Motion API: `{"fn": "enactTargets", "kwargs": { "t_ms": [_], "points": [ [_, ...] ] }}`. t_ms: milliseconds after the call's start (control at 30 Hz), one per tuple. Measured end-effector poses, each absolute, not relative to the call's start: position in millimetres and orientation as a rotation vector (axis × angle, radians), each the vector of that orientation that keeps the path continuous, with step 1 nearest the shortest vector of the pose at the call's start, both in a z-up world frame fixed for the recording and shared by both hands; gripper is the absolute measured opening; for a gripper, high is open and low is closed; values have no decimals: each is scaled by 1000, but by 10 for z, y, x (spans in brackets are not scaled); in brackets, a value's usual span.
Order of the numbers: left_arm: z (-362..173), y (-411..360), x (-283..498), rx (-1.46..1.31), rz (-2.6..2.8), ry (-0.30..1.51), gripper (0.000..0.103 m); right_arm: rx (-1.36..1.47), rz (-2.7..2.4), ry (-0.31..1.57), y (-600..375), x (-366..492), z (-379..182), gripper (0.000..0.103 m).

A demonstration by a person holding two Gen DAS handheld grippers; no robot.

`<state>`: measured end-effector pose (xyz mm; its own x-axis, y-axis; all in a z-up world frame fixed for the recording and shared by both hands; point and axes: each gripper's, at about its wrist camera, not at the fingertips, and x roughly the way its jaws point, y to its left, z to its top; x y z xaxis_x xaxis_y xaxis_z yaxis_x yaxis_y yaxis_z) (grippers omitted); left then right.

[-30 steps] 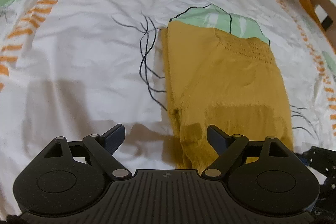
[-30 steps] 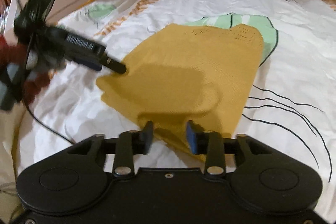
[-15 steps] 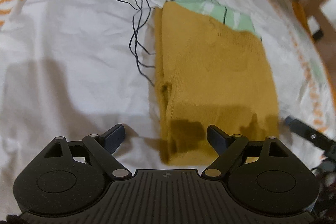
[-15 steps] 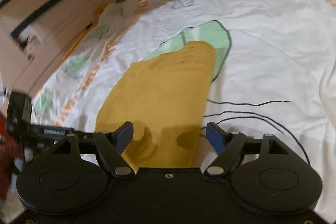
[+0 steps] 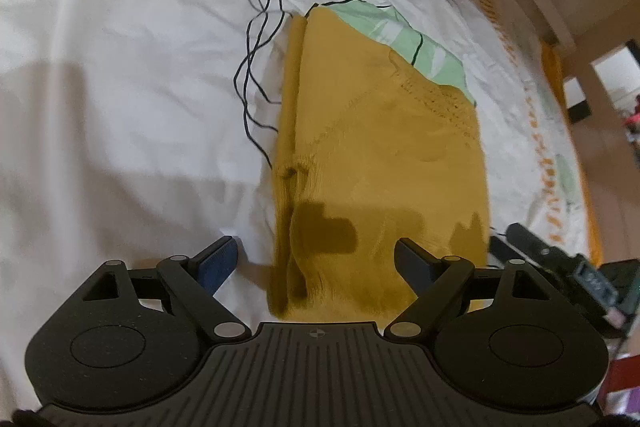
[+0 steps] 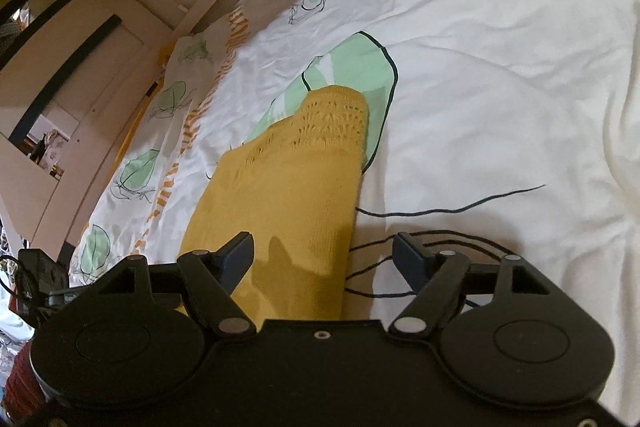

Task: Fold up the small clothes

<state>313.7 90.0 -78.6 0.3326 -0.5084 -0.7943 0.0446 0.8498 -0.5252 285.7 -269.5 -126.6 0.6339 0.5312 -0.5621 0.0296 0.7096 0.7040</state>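
Lying flat on the bed sheet [image 5: 120,75], the mustard knit garment [image 5: 380,155] sits folded into a long narrow shape, its far end with the openwork pattern resting over a green leaf print [image 5: 404,35] on the white sheet; in the left wrist view the left gripper [image 5: 318,255] hangs over the garment's near end with its jaws spread wide, one blue-padded finger over bare sheet just beside the garment's left edge and the other over the yellow cloth, neither pad pressing on it; the gripper's shadow falls across the near end of the fabric; in the right wrist view the right gripper [image 6: 322,251] also stands wide, its jaws having just been opening, and the near end of the garment [image 6: 296,187] lies below the gap, nearer the left finger, while the right finger sits over the sheet's black line print; no cloth is clamped between its pads; at the right edge of the left view, part of the other black tool shows just beside the garment's right edge.
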Motion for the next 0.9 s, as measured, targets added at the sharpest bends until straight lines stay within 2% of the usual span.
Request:
{"fn": "enactTargets", "kwargs": {
  "t_ms": [300,433,900],
  "points": [
    [-854,791,3171,-509,-440,1222,85,738,335,845,-2730,2890,-1276,80],
    [-913,745,3224,-527,-439,1221,85,749,348,838,-2736,2963,-1323,84],
    [-959,535,3334,-503,-467,1189,89,826,432,815,-2729,3568,-1492,85]
  ]
}}
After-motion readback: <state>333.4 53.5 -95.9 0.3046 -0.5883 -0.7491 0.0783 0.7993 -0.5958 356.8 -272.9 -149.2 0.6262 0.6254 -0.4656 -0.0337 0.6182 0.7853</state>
